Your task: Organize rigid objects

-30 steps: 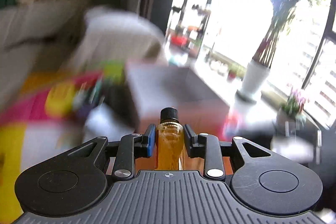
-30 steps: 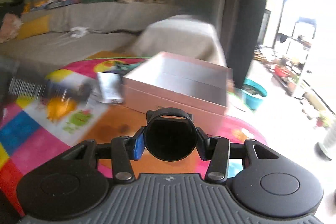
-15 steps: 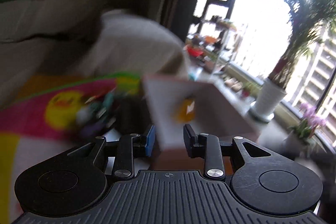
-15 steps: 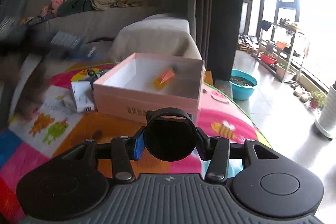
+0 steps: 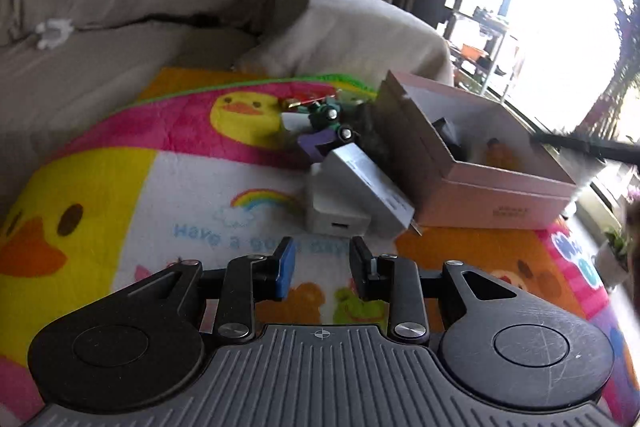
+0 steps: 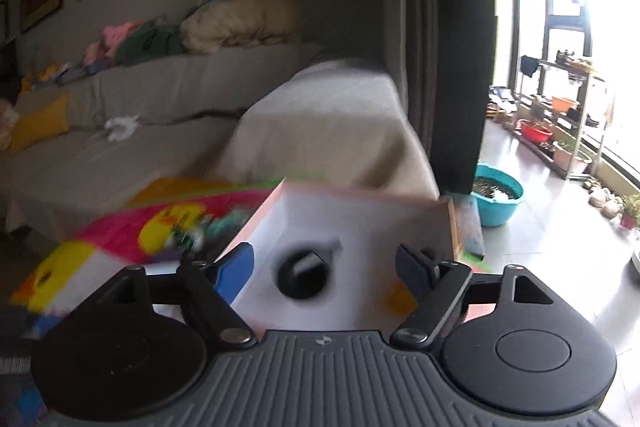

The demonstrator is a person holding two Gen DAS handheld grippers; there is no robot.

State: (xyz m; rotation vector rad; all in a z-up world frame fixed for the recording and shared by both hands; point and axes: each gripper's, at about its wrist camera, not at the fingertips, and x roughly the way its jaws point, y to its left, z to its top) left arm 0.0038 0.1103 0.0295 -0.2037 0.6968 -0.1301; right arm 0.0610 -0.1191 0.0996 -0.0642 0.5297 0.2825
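My right gripper (image 6: 324, 267) hangs over the pink box (image 6: 400, 203), its jaws opening. A black round object (image 6: 304, 273), blurred, lies below them on the box's white floor, free of the pads. An orange smear in the box is the amber bottle (image 6: 396, 301). My left gripper (image 5: 323, 267) is low over the play mat (image 5: 120, 187), left of the pink box (image 5: 492, 203). Its jaws stand a little apart with nothing between them. A white carton (image 5: 352, 187) lies just ahead of it, leaning on the box.
A pile of small toys (image 5: 324, 115) lies behind the white carton against the box's left wall. A grey sofa (image 5: 100, 67) runs along the mat's far side. A teal basin (image 6: 498, 195) and plant racks stand on the floor to the right.
The left gripper no longer holds the amber bottle, which now lies in the box, and has swung left and down toward the mat. The right gripper moved over the box and opened, releasing the black round object.
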